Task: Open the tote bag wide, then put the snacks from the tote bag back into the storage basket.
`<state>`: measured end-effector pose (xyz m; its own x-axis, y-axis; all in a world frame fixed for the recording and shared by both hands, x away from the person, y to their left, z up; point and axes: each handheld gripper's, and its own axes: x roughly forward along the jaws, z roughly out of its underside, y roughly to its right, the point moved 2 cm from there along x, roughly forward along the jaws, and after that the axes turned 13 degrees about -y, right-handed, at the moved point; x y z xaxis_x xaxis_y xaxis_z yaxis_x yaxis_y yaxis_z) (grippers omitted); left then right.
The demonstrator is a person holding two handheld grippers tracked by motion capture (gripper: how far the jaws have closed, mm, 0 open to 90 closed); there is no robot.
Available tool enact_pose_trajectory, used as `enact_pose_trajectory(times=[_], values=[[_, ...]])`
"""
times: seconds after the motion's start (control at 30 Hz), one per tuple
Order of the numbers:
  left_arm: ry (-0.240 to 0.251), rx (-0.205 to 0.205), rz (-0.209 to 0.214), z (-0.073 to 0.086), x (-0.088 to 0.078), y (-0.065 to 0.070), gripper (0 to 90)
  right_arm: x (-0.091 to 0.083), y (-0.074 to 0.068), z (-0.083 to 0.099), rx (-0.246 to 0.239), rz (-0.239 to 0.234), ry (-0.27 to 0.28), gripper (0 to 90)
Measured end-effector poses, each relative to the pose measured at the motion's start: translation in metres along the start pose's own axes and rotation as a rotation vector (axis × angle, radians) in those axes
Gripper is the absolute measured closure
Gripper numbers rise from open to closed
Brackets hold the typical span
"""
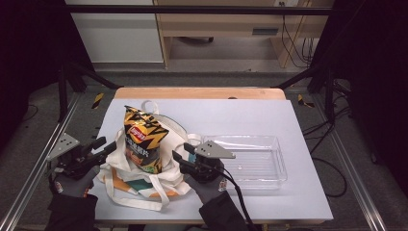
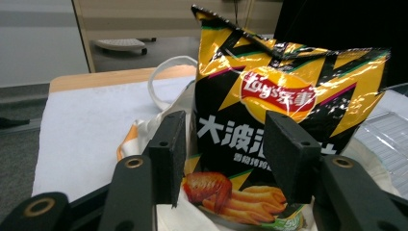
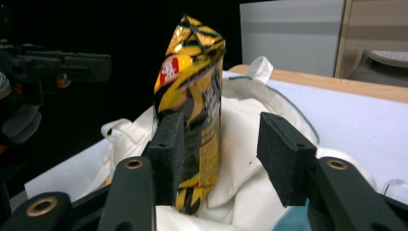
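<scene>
Flanking the chip bag (image 1: 143, 139) – left gripper (image 1: 107, 146), right gripper (image 1: 180, 155) – jaws apart, seemingly touching nothing.

Clear plastic tray (image 1: 262, 161) on white table (image 1: 240, 115), just right of right jaws, empty. Wooden table edge (image 1: 199, 93) beyond jaws. Black cables (image 1: 298, 43) on floor, far behind.

We see a crisp bag (image 1: 142, 138) in yellow and black zigzags with a red logo, standing in a cream tote (image 1: 126, 185) with orange and teal patches; beside the tote, a clear tray (image 1: 269, 163).
</scene>
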<state>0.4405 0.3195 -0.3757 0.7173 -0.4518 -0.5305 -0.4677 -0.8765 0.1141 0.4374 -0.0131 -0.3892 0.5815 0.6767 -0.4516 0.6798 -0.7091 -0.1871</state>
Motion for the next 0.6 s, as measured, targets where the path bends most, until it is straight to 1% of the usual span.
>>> enact_pose_trajectory(times=[0.1,0.2,0.33,0.53,0.6], values=[[0.004,0.006,0.002,-0.004,-0.001,0.002,48.6,-0.001,0.002,-0.007,0.0,0.002,0.006,50.0],[0.003,0.006,0.002,-0.007,0.0,0.003,48.1,-0.001,0.005,-0.012,0.011,-0.001,0.008,49.1],[0.01,0.009,0.003,-0.013,0.0,0.003,47.8,-0.001,0.008,-0.017,0.01,0.012,0.006,48.9],[0.028,0.016,-0.002,-0.021,-0.002,0.004,47.7,0.001,0.011,-0.024,0.02,0.007,-0.002,48.9],[0.031,0.018,-0.004,-0.025,-0.001,0.004,47.7,0.002,0.01,-0.026,0.014,0.01,-0.004,48.8]])
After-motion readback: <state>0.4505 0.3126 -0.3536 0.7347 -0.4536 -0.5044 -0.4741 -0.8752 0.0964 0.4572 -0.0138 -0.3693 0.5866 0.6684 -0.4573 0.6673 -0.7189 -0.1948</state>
